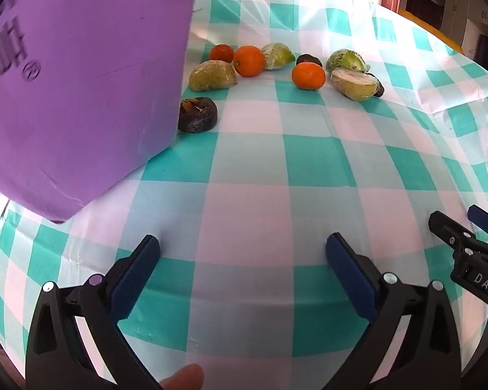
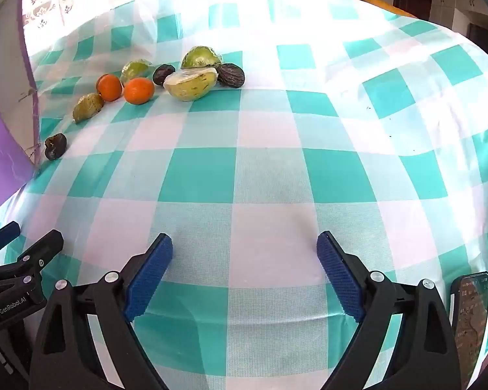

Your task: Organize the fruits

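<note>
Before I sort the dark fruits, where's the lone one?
In both views, the lone dark fruit sits left, against the purple box, nearest the wrapped green fruit.

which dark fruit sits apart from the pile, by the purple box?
The dark fruit beside the purple box, nearest both grippers. The other two dark ones sit back in the cluster beside the wrapped green fruits.
</note>
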`<state>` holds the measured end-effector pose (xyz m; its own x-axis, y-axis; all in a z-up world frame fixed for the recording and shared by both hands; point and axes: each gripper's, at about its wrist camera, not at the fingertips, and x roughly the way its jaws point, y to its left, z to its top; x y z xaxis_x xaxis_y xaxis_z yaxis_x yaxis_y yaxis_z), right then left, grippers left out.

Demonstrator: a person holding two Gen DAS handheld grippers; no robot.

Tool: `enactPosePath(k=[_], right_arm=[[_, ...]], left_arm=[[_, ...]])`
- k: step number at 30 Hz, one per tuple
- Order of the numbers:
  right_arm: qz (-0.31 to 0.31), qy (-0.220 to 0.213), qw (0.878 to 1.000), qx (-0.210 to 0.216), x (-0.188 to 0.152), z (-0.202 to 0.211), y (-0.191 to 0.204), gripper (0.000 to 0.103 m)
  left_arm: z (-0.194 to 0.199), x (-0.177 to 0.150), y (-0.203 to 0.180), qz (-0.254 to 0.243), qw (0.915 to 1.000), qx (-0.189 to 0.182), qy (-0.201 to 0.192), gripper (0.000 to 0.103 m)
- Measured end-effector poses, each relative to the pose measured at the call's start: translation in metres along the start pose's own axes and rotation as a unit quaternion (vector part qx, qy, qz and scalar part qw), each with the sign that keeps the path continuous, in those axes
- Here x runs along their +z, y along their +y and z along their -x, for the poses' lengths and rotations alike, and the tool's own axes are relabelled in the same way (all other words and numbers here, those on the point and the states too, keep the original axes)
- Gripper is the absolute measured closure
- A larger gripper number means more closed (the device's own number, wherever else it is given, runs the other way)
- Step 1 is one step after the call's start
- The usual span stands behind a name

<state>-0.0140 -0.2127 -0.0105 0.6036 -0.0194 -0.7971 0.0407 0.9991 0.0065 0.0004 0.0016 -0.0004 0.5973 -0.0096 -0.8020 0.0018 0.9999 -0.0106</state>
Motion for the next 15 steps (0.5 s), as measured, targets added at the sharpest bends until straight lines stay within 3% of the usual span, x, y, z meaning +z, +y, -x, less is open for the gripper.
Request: enactPosePath(k=[15], right_arm=[[0.001,-0.003,1.0,-0.004,0.0048,-0.0036,-0.0025,0.016]], left_arm=[[-0.0019,0.0058,0.0014,-0.005,1.0,0.005,-0.002,0.001]])
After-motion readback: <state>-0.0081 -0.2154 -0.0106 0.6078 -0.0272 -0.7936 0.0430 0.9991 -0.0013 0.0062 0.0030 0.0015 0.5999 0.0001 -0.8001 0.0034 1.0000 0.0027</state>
